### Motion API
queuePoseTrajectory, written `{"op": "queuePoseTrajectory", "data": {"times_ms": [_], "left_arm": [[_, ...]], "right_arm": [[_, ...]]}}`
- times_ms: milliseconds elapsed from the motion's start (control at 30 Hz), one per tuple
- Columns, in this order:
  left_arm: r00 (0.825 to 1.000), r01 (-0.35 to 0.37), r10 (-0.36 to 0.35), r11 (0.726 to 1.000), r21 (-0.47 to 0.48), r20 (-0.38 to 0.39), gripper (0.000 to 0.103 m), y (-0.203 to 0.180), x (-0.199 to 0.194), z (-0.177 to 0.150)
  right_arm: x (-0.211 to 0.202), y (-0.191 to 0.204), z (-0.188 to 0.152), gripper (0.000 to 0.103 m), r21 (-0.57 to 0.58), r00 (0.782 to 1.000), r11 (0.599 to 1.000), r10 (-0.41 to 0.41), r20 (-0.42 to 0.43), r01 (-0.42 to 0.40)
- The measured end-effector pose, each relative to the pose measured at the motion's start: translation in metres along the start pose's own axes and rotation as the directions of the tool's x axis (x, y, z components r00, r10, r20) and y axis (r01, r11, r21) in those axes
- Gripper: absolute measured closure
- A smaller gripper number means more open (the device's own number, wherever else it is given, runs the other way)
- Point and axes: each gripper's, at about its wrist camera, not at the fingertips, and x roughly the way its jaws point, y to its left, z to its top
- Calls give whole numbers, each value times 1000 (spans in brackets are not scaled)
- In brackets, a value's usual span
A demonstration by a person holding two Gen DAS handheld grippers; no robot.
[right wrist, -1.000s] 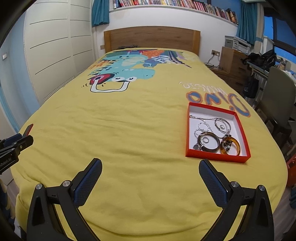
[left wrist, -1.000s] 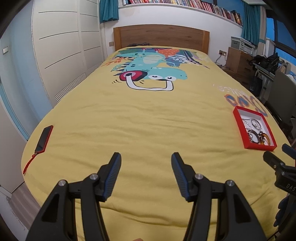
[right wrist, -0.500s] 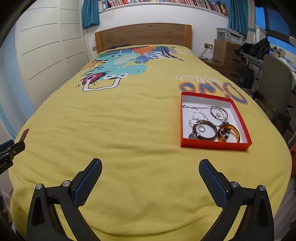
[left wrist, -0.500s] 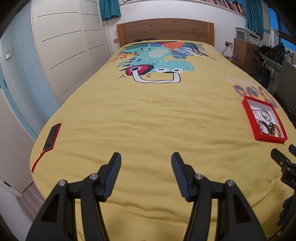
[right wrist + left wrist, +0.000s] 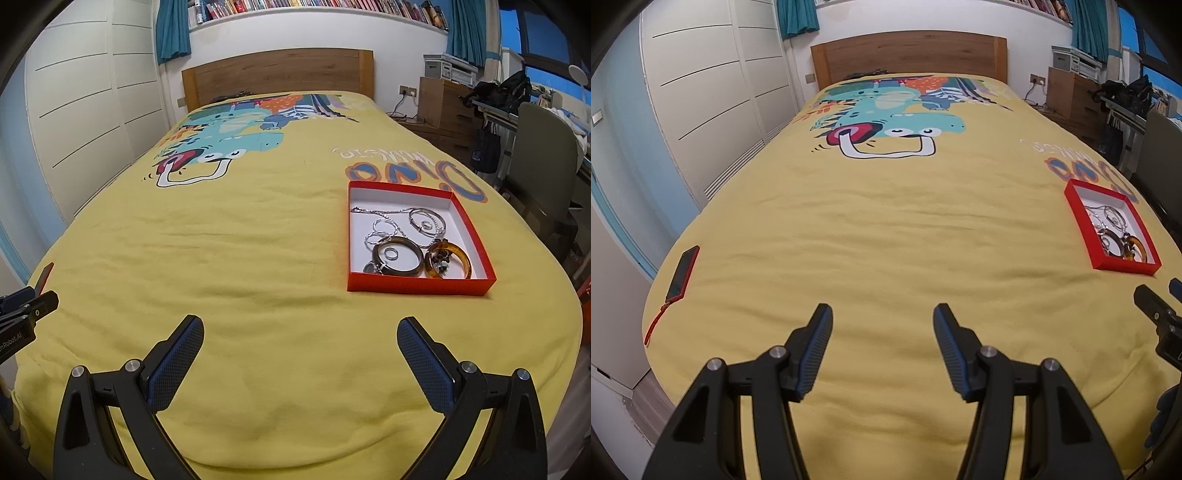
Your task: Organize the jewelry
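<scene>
Both tools hang over the foot of the bed [image 5: 258,258], whose yellow cover carries a dinosaur print. The left gripper [image 5: 882,325] has its jaws spread with nothing between them; the right gripper [image 5: 300,336] likewise, wider still. The red box [image 5: 417,286] sits right of centre in the right view, holding 2 brown bangles [image 5: 398,272], silver chains and rings. A red-cased phone [image 5: 682,272] lies at the left edge.

Both wrist views: bed [image 5: 886,229] foot, facing headboard [image 5: 277,74].
</scene>
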Motion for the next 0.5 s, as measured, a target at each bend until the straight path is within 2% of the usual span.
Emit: {"op": "queuePoseTrajectory", "data": {"times_ms": [267, 500], "left_arm": [[1000, 30, -30, 1000, -6, 2, 48, -5, 1, -4], [1000, 29, -29, 1000, 12, -3, 42, -16, 3, -6]], "right_arm": [[-6, -2, 0, 1, -16, 1000, 1000, -4, 8, 4], [-12, -7, 0, 1, -37, 1000, 999, -11, 21, 12]]}}
